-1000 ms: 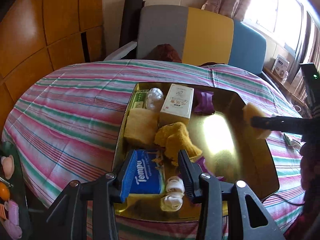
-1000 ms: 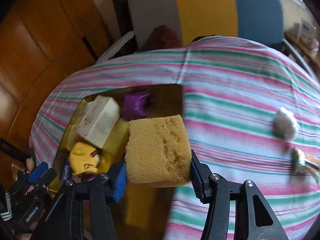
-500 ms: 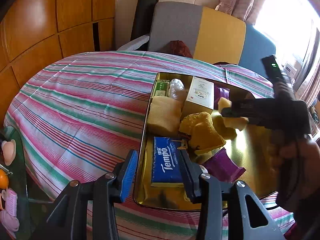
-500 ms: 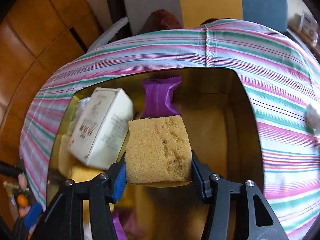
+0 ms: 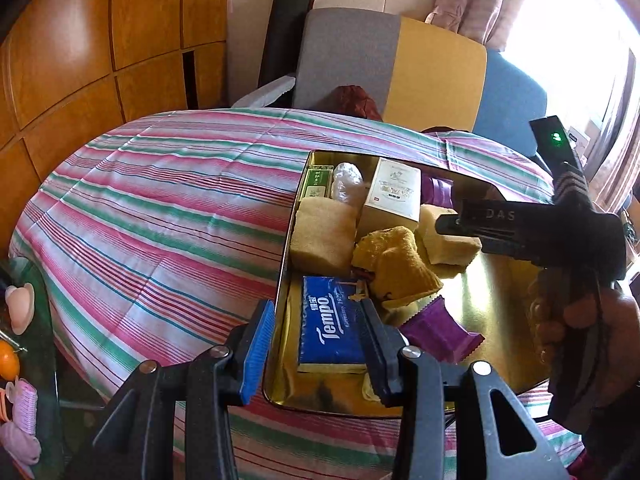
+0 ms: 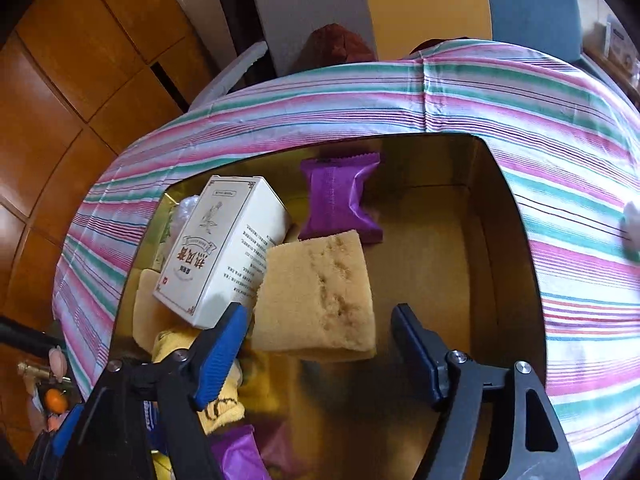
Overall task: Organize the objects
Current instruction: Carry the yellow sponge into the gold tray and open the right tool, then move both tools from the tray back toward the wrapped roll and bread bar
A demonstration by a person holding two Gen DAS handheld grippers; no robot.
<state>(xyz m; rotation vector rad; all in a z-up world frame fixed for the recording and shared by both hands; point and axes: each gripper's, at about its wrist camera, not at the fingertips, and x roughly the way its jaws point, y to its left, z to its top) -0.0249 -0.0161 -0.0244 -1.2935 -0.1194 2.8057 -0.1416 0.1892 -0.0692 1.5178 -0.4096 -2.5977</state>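
A gold metal tray (image 5: 492, 308) (image 6: 448, 280) sits on the striped tablecloth. A tan sponge (image 6: 320, 300) lies in it beside a white box (image 6: 224, 248), with a purple packet (image 6: 340, 196) behind. My right gripper (image 6: 320, 344) is open, its fingers either side of the sponge and apart from it; it also shows in the left wrist view (image 5: 460, 224). My left gripper (image 5: 316, 344) is open and empty above the tray's near left corner, over a blue Tempo tissue pack (image 5: 328, 324). The tray also holds a second sponge (image 5: 322, 234), a yellow cloth (image 5: 396, 264) and another purple packet (image 5: 440, 332).
The striped tablecloth (image 5: 160, 216) covers a round table. Grey, yellow and blue chairs (image 5: 400, 68) stand behind it. A side table with small toys (image 5: 20, 320) is at the left. A white object (image 6: 632, 228) lies on the cloth right of the tray.
My right gripper has opened and let go of the tan sponge, which now rests in the tray beside the white box. My left gripper has drawn back a little to the left.
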